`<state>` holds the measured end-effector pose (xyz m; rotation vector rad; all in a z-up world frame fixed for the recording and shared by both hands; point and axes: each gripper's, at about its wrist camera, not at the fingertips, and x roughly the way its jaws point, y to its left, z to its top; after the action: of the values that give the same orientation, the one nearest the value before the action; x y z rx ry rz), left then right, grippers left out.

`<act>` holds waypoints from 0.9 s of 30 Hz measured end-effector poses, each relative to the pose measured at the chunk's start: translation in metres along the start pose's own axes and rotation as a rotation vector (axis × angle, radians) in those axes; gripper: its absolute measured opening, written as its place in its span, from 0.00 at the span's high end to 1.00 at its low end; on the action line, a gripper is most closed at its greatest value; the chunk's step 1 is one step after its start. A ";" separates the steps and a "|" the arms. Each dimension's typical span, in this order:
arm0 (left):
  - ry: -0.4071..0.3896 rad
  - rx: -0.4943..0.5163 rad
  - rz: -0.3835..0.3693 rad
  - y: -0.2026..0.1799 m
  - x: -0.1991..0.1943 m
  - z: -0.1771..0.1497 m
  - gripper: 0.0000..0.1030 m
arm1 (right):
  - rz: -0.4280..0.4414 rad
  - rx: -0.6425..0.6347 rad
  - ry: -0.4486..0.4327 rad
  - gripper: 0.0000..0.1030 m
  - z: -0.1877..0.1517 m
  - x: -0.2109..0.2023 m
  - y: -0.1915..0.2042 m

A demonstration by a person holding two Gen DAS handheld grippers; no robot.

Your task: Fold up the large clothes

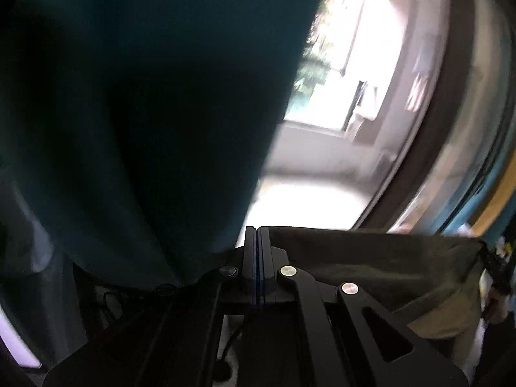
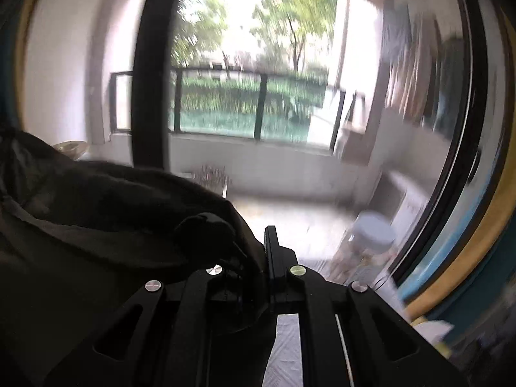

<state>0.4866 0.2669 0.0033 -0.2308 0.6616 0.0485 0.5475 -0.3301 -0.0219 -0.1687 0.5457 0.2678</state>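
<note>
dark garment (image 2: 96, 225) | right hand-held gripper (image 2: 264, 251) grasping it | left hand-held gripper (image 1: 258, 245) clenched

Dark teal cloth (image 1: 145, 96), dark olive-black garment (image 2: 96, 225), black claws, white-lidded jar (image 2: 374, 235), green trees (image 2: 283, 19).

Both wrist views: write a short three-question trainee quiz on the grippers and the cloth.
1. True or false: the left gripper has its jaws together.
2. What colour is the big hanging cloth in the left wrist view: A red, B dark teal, C white?
3. On which side of the right gripper does the dark garment bunch in its own view?

Key: 1 true; 2 B; 3 the picture's left.
</note>
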 end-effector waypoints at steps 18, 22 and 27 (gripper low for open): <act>0.021 0.148 -0.081 -0.043 -0.041 -0.073 0.53 | 0.046 0.020 0.088 0.19 -0.017 -0.019 0.023; 0.116 0.267 -0.187 -0.086 -0.042 -0.100 0.53 | 0.272 0.006 0.103 0.19 -0.026 -0.041 0.076; 0.282 0.374 -0.208 -0.113 0.005 -0.124 0.53 | 0.497 -0.037 0.233 0.19 -0.042 -0.023 0.137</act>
<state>0.4295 0.1286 -0.0723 0.0577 0.9092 -0.3100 0.4673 -0.2145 -0.0572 -0.0975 0.8122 0.7486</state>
